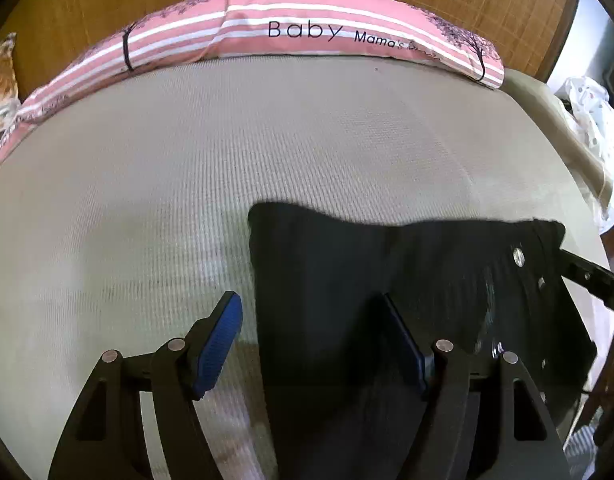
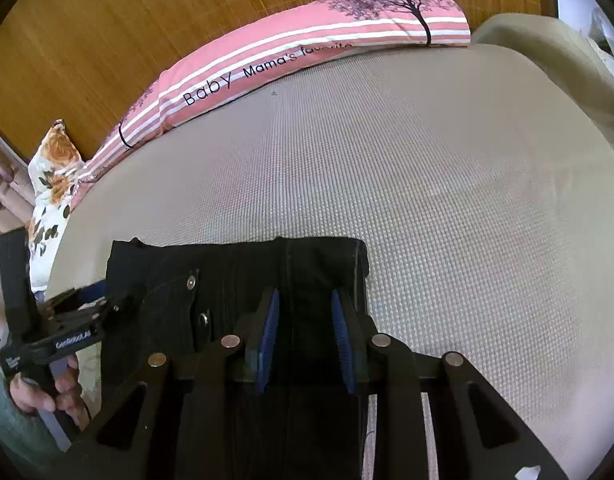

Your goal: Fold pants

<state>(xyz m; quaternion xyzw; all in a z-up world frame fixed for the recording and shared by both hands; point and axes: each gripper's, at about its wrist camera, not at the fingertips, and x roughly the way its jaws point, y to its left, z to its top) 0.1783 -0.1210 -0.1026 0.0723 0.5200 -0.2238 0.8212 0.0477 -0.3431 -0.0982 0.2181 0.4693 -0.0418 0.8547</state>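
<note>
Black pants (image 1: 347, 260) lie folded on the beige bed, with a metal button (image 1: 518, 257) near their right end. My left gripper (image 1: 311, 300) is open wide: the pants' left edge runs between its jaws, the left pad over bare mattress and the right pad over the cloth. In the right wrist view the pants (image 2: 227, 272) spread out in front of me, and my right gripper (image 2: 303, 294) is shut on a ridge of black fabric near their right edge. A hand (image 2: 47, 392) holds the left gripper (image 2: 95, 300) at the pants' left side.
The ribbed beige mattress (image 1: 187, 160) stretches far ahead. A pink striped pillow (image 1: 307, 28) marked "Baby" lies along a woven bamboo wall (image 2: 107, 40). A floral pillow (image 2: 51, 184) sits at the far left. White dotted cloth (image 1: 591, 120) hangs past the bed's right edge.
</note>
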